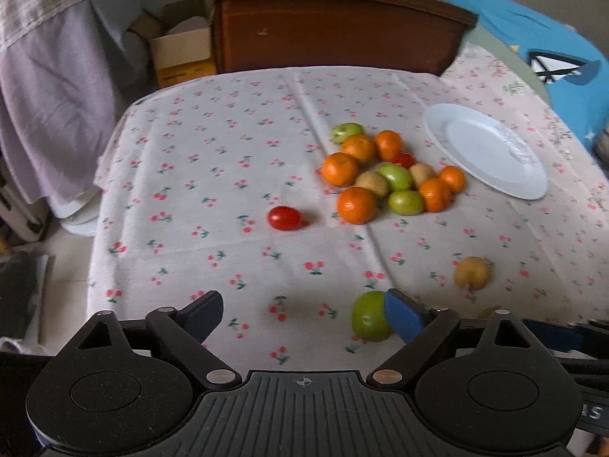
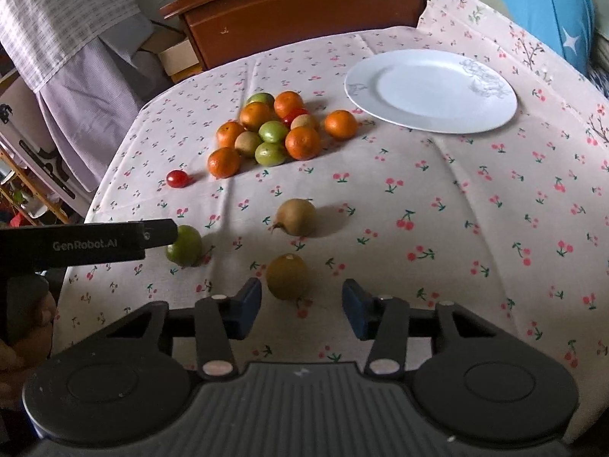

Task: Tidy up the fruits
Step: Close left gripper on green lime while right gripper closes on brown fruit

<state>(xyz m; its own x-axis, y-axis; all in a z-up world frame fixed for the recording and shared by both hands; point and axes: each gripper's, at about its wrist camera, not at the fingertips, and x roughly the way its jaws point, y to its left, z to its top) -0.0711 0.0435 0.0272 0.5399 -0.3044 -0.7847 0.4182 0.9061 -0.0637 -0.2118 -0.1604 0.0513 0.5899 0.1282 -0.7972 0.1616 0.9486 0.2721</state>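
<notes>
Early step: plate [image 2: 430, 91] bare, fruit pile [image 2: 274, 133] left of plate. Right gripper [image 2: 300, 304] spread near brown fruit [image 2: 287, 276]; left gripper [image 1: 304, 316] spread beside green fruit [image 1: 369, 318]. Next: close on fruit, carry to plate.

Cherry-print tablecloth [image 2: 437, 198], wooden cabinet [image 1: 335, 34], cardboard box [image 1: 182, 57] beside it

Six oranges [image 2: 302, 142]. Four green fruits [image 2: 184, 245]: three in pile, one apart. Four brownish-yellow fruits [image 2: 296, 216]: two in pile, two apart. Two red cherry tomatoes [image 2: 177, 178]. One white plate [image 2: 430, 89]. Two grippers.
</notes>
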